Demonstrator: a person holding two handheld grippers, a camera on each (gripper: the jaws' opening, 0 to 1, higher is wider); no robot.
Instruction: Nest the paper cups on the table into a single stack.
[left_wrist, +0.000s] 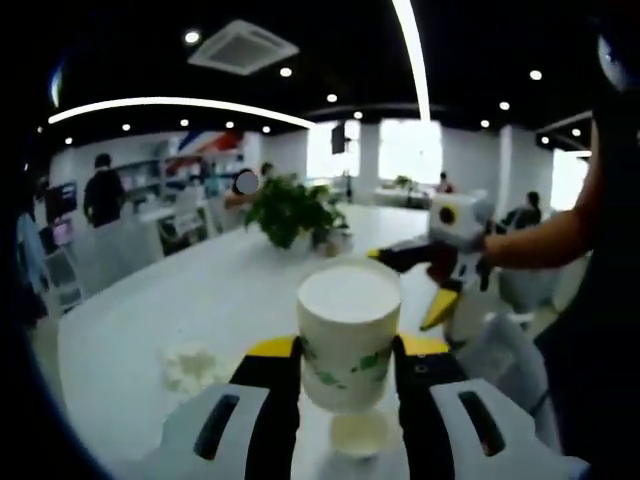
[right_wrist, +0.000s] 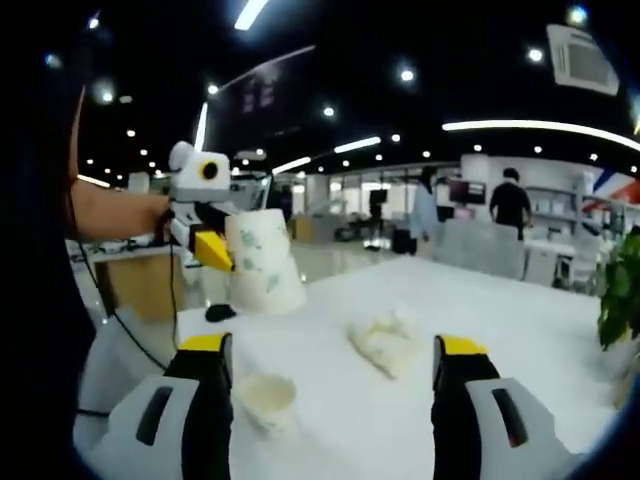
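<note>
Left tool (left_wrist: 346, 375): jaws closed against both sides of a paper cup (left_wrist: 347, 335), held upright above the tabletop (left_wrist: 180, 300).
Right tool (right_wrist: 335, 385): jaws spread wide, gripping nothing.
Second cup (right_wrist: 266, 401): small, upright on the tabletop, just inside the right tool's left jaw; in the left gripper view it sits directly below the held cup.
Crumpled paper (right_wrist: 385, 340): lying on the tabletop between the right tool's jaws, farther off.
Potted plant (left_wrist: 290, 210): standing farther back on the tabletop.
</note>
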